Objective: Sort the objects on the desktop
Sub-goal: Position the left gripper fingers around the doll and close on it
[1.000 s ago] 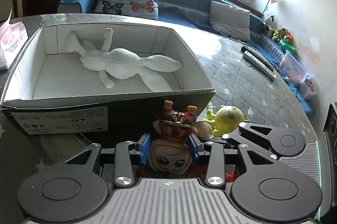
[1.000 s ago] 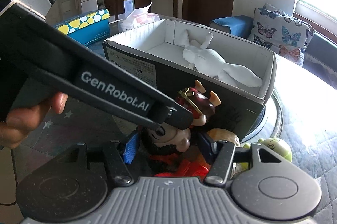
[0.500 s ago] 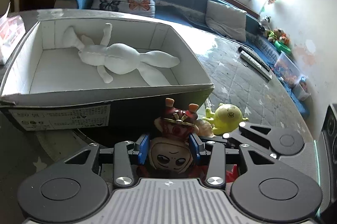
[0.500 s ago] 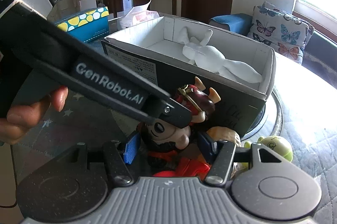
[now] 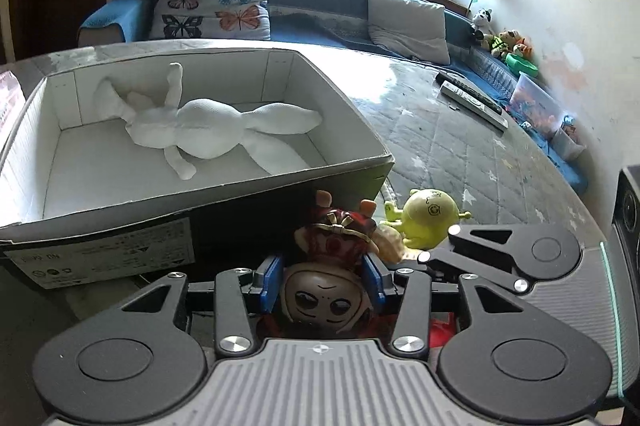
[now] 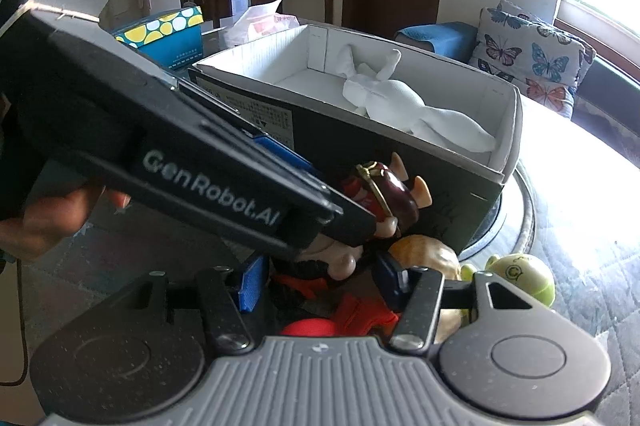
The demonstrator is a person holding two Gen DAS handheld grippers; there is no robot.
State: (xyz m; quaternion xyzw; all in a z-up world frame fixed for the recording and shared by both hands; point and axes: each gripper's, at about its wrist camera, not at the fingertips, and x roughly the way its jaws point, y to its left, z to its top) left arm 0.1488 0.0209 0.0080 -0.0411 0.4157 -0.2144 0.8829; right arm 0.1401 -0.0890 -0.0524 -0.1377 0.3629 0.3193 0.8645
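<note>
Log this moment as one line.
item: figurine in front of box | left tool: jaws just opening, head between pads | right tool: jaws just closing around body, grip unclear | box: white plush inside

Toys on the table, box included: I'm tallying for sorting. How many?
3: white plush rabbit in the box, horned figurine against its near wall, green round toy beside that. A tan lump there may be a fourth.

Both grippers angle down at the same spot. The left gripper point(image 5: 322, 280) just opened up, blue pads point(image 5: 269, 277) either side of the figure's head. The right gripper point(image 6: 320, 278) has been closing around its body. A hand point(image 6: 48, 222) grips the left one's handle.
</note>
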